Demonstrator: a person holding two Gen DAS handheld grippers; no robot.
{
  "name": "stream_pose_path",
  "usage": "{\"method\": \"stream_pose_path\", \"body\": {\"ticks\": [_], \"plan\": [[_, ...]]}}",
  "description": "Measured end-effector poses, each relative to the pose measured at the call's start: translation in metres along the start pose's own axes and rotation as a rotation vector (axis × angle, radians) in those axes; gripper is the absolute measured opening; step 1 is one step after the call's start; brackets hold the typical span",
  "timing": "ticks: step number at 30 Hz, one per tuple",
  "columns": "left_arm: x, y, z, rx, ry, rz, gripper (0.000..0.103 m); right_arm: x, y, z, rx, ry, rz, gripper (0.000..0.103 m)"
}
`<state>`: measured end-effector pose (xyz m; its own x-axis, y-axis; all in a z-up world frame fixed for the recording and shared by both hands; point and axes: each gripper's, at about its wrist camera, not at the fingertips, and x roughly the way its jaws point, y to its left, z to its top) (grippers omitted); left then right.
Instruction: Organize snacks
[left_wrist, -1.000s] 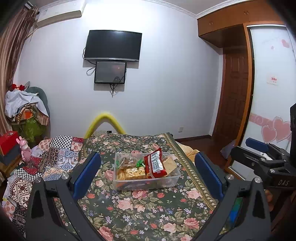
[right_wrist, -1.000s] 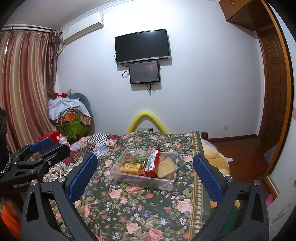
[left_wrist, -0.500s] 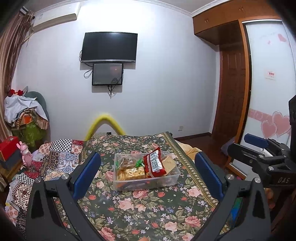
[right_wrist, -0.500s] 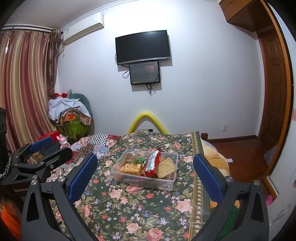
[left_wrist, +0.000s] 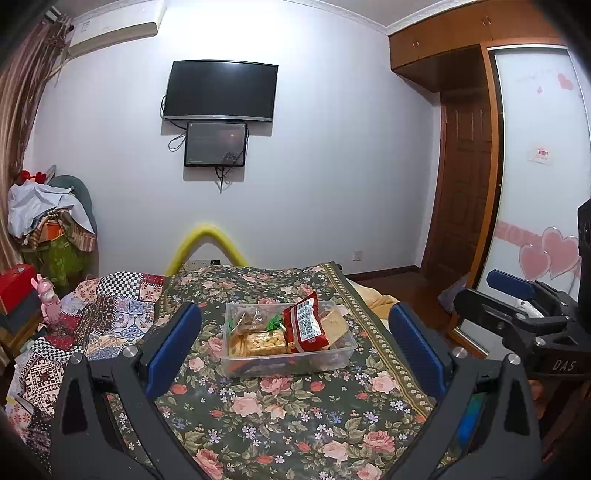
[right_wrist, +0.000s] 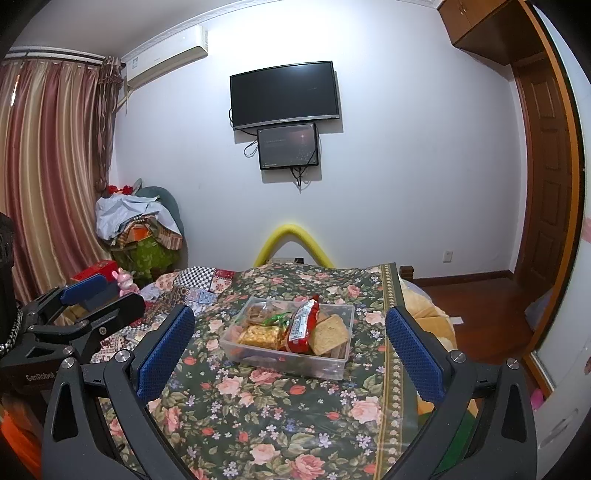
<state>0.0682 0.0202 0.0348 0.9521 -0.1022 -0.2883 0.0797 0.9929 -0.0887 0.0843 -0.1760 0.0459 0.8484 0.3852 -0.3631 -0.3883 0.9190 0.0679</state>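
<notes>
Both sets of jaws are spread wide with nothing between them. The left gripper (left_wrist: 295, 347) has flat blue rubbery pads on black angular arms, and so does the right gripper (right_wrist: 290, 345), whose pads show a fine dotted texture. Both hang above the bed, well short of the goods.

Straight ahead at 12 o'clock from each gripper sits the clear plastic box (left_wrist: 334, 360) (right_wrist: 325, 363), a shallow rectangle with rounded corners, resting on the flowered bedspread (left_wrist: 280, 410) (right_wrist: 266, 406), dark green with pink roses. Inside it, a shiny red packet (left_wrist: 304, 325) (right_wrist: 303, 326) stands tilted near the middle. At its 9 o'clock lies a yellow bumpy snack bar in clear wrap (left_wrist: 264, 341) (right_wrist: 260, 335), and at its 3 o'clock a tan flat cracker-like slab (right_wrist: 328, 334) leans against the packet.

Out at 10 o'clock is a patchwork quilt (left_wrist: 110, 310), all checks and tiles. Far wall at 12: a flat black TV (left_wrist: 220, 90) with a smaller screen (left_wrist: 215, 144) right under it.
</notes>
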Motion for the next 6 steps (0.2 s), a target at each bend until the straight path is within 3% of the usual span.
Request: {"method": "stream_pose_path", "body": {"ticks": [6], "plan": [[0.0018, 0.0002, -0.0018, -0.002, 0.008, 0.001, 0.103, 0.0019, -0.0001, -0.0017, -0.006, 0.003, 0.001, 0.103]]}}
